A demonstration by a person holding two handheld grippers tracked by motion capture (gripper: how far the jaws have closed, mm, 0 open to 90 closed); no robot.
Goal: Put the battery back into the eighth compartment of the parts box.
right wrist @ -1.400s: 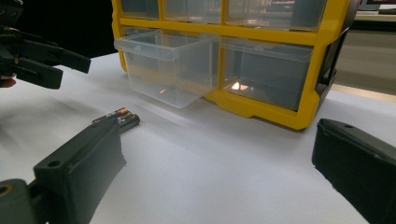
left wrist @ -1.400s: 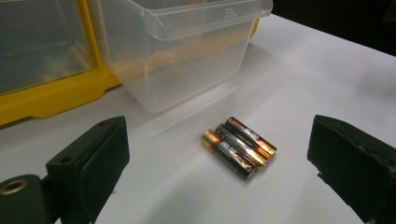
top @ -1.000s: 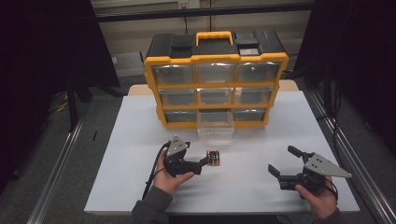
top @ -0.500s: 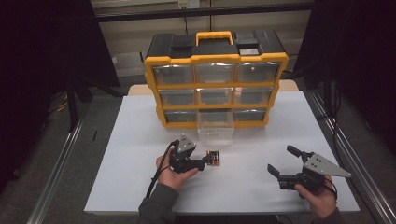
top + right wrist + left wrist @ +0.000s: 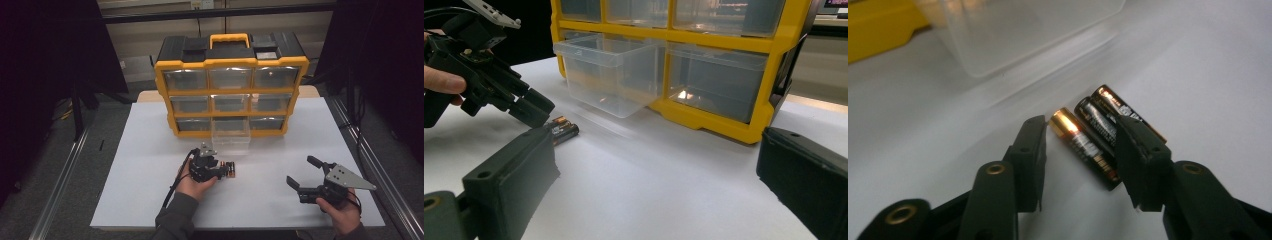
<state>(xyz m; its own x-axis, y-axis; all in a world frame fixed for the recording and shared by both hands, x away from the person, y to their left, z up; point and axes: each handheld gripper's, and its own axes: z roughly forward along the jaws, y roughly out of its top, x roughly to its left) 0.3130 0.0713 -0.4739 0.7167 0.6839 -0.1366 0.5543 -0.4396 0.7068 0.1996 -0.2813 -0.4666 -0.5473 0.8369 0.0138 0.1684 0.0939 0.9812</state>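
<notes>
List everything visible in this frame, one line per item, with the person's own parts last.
organiser cabinet: one, yellow and black with clear drawers, far middle of the table.
pulled-out drawer: one, clear, bottom row centre, looks empty.
batteries: three, black and copper, lying side by side before the drawer.
table: one, white.
left gripper: one, black, jaws open around the batteries.
right gripper: one, black, jaws open, near right of the table.

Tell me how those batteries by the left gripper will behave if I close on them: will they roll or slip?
The batteries are smooth glossy cylinders lying side by side on the flat white table, so they will probably roll if nudged sideways. The left gripper has its jaws open astride them; closing could squeeze one out. They look rigid, likely dense for their size.
</notes>
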